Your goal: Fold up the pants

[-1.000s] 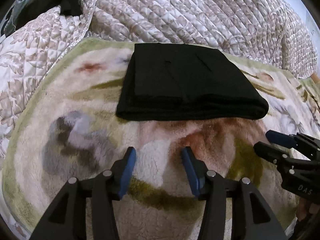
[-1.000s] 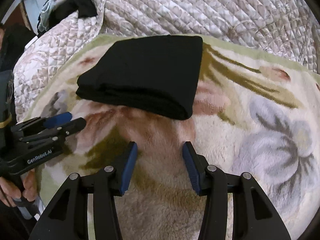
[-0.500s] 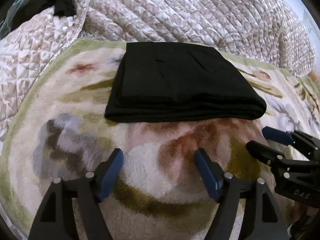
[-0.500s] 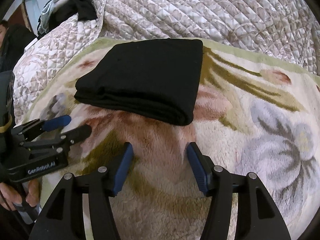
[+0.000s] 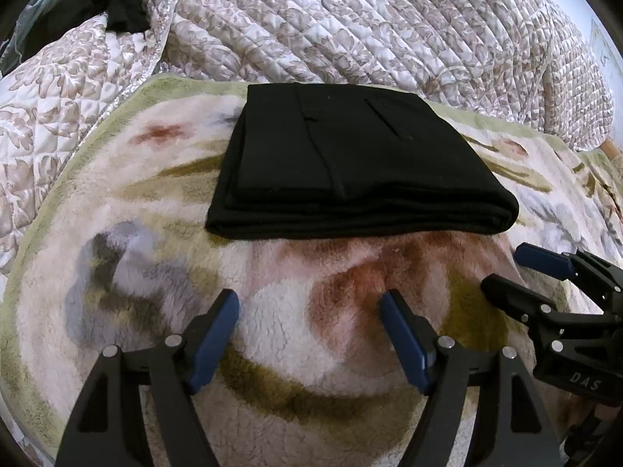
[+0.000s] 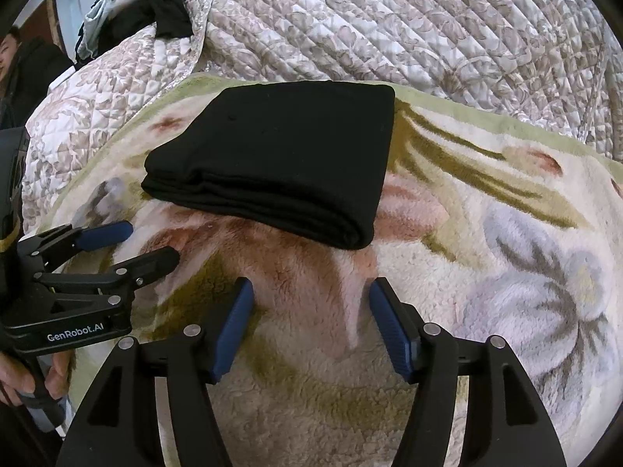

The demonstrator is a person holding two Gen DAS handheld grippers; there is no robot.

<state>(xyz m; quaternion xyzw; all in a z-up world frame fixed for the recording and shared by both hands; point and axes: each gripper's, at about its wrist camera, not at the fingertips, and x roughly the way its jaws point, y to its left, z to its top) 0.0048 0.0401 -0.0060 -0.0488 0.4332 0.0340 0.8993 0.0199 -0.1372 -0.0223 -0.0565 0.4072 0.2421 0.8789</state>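
The black pants [image 5: 350, 163] lie folded into a flat rectangle on a fluffy floral blanket [image 5: 117, 202]. They also show in the right wrist view [image 6: 280, 163]. My left gripper [image 5: 309, 303] is open and empty, a short way in front of the pants' near fold. It also shows in the right wrist view [image 6: 152, 245] at the left. My right gripper [image 6: 309, 292] is open and empty, just in front of the pants' near right corner. It also shows in the left wrist view [image 5: 502, 268] at the right.
A quilted beige bedspread [image 5: 389, 27] rises behind the blanket [image 6: 506, 233]. Dark clothes [image 6: 163, 11] lie piled at the far left. A person's face [image 6: 7, 50] shows at the left edge.
Both grippers have opened wider and drawn back slightly from the pants. The folded pants have not moved.
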